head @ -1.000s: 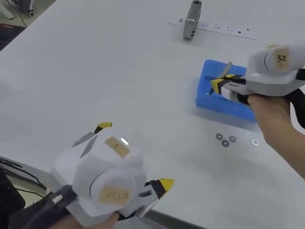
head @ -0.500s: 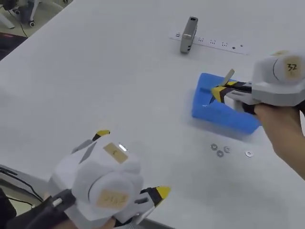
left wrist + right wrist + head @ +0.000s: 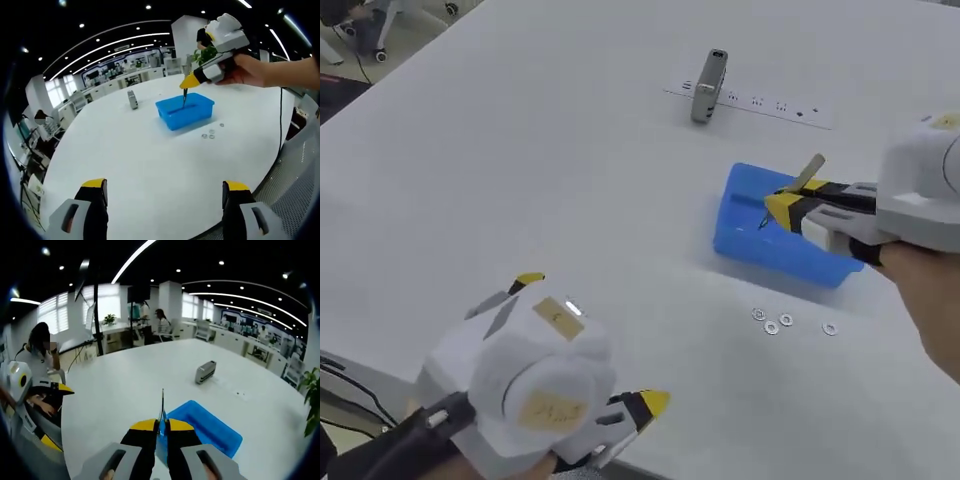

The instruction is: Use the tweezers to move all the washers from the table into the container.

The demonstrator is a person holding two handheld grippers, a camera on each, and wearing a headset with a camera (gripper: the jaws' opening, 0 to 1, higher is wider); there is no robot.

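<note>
Right gripper (image 3: 782, 208) hung over the blue container (image 3: 750, 250), jaws pressed tight on the tweezers (image 3: 808, 172). From the head view the tweezers sloped down, upper end jutting above the jaws and tips inside the container. The tips were too small to tell whether they were pinched together or held a washer.

The left gripper view gave the side look. There the tweezers stood nearly upright with the point low within the walls; contact with the floor could not be judged.

The right gripper view looked straight down the tweezer blade, with the container beneath it.

Four washers (image 3: 772, 322) lay on the white table (image 3: 570, 150) just beside the container's near wall, three bunched and one apart.

Left gripper (image 3: 590, 340) sat low at the table's near edge, jaws spread wide with nothing between them, well apart from the container.

A grey device (image 3: 706, 85) stood beyond the container. The head view showed it on a printed strip (image 3: 765, 103).
</note>
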